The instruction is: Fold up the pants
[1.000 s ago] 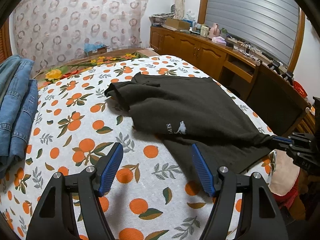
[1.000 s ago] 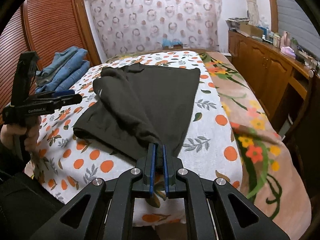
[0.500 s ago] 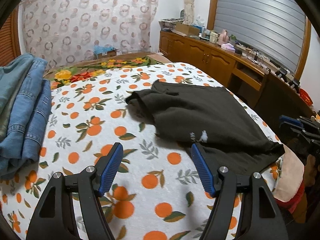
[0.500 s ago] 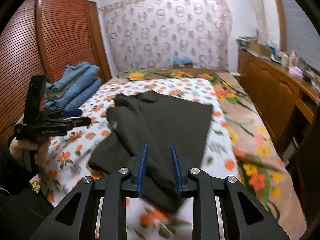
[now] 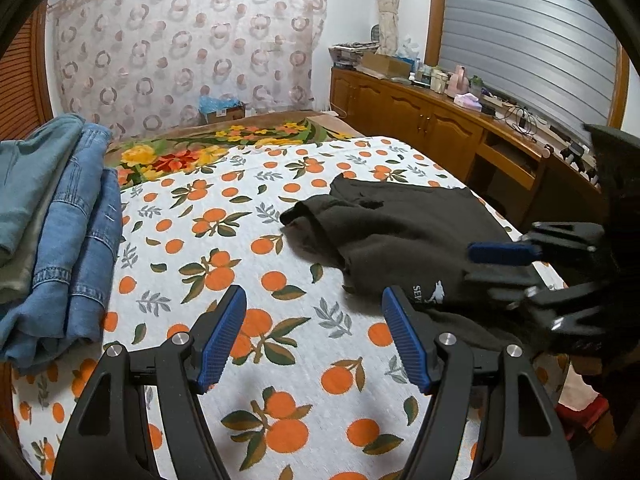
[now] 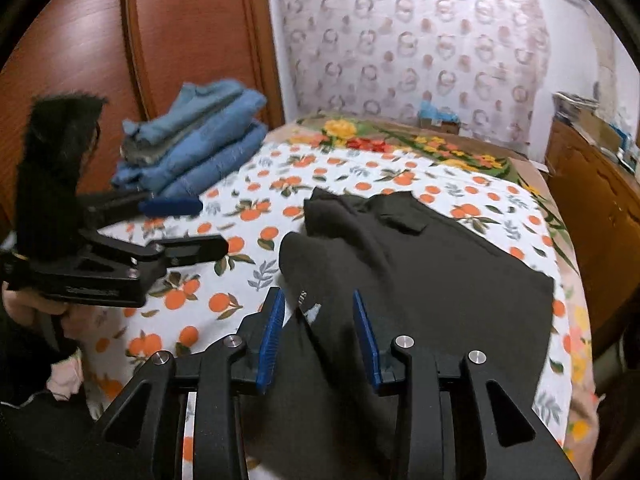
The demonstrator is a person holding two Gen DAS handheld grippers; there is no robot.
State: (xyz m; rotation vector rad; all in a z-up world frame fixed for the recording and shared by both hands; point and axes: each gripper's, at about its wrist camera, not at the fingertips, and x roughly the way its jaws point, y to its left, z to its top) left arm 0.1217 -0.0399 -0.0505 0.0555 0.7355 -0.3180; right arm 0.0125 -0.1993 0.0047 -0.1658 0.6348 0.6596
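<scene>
Dark pants (image 5: 404, 236) with a small white logo lie loosely folded on the orange-print bedspread (image 5: 224, 240); they also show in the right wrist view (image 6: 420, 272). My left gripper (image 5: 314, 338) is open and empty above bare bedspread, left of the pants' near edge. My right gripper (image 6: 318, 338) is open and empty, hovering over the pants' near part by the logo. Each gripper shows in the other's view: the right one (image 5: 516, 268) and the left one (image 6: 188, 226).
A stack of folded blue jeans (image 5: 52, 220) lies at the bed's left side, also in the right wrist view (image 6: 200, 140). A floral blanket (image 5: 224, 148) covers the far end. A wooden cabinet (image 5: 440, 128) with clutter runs along the right. A wooden wardrobe (image 6: 160, 40) stands left.
My right gripper let go of the pants' end, opened wide and moved up over the pants. My left gripper pulled back to the left, staying open. The pants' stretched end dropped onto the bed.
</scene>
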